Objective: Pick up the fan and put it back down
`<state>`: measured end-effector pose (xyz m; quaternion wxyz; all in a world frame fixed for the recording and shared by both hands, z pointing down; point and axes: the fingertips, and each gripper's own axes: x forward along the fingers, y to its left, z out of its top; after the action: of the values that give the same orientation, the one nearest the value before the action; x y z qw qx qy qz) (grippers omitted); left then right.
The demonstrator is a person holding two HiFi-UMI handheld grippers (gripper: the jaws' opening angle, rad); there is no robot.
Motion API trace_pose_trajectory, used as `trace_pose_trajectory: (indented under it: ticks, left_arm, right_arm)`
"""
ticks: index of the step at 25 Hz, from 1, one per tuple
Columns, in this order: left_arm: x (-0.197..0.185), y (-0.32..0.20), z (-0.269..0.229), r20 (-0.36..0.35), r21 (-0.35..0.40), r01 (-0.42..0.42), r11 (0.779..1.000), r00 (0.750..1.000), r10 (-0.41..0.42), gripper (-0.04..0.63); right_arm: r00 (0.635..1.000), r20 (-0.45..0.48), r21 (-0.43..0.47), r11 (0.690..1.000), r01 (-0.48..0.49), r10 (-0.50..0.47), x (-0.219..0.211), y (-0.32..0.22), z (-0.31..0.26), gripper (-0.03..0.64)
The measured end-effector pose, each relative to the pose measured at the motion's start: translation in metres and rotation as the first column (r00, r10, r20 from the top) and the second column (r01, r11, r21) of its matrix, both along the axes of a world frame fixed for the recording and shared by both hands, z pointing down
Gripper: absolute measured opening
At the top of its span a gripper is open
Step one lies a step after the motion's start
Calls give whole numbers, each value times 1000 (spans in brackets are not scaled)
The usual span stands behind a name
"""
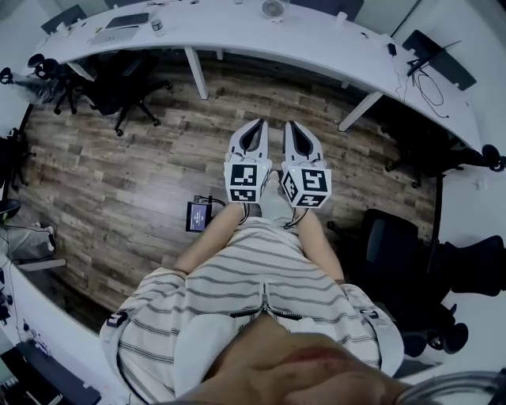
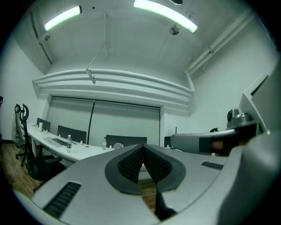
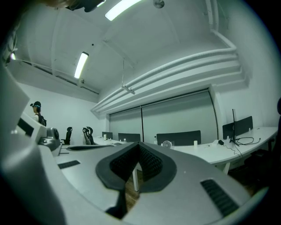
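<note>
Fan is sitting on the curved white surface. Left hand-held gripper and right hand-held gripper are hanging side by side, well short of that surface, both clenched on nothing

A small round pale fan stands upright on the long curved white desk, facing outward, untouched.

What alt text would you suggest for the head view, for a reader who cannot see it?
Seen from above, a person holds a left hand-held gripper and a right hand-held gripper side by side, both shut and empty, pointing across a wooden floor toward a long curved white desk. A small fan stands on that desk.
</note>
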<state>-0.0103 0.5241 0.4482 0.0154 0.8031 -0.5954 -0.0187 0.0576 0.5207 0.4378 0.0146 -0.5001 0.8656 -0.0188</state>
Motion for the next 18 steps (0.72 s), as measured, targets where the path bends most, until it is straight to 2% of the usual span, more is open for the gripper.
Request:
trace_pose_trajectory:
  ticks: [6, 13, 18]
  left_arm:
    - [-7, -28, 9, 17, -14, -8, 1000, 1000, 8, 8]
    - [-15, -84, 20, 75, -21, -31, 999, 997, 32, 9]
    - [-10, -136, 31, 80, -41, -39, 998, 996, 42, 8]
  right_arm:
    - [1000, 2, 4, 1000, -18, 18, -6, -30, 9, 11]
    - [999, 0, 0, 999, -37, 37, -15, -91, 16, 11]
    - [999, 6, -13, 999, -45, 46, -12, -147, 23, 11]
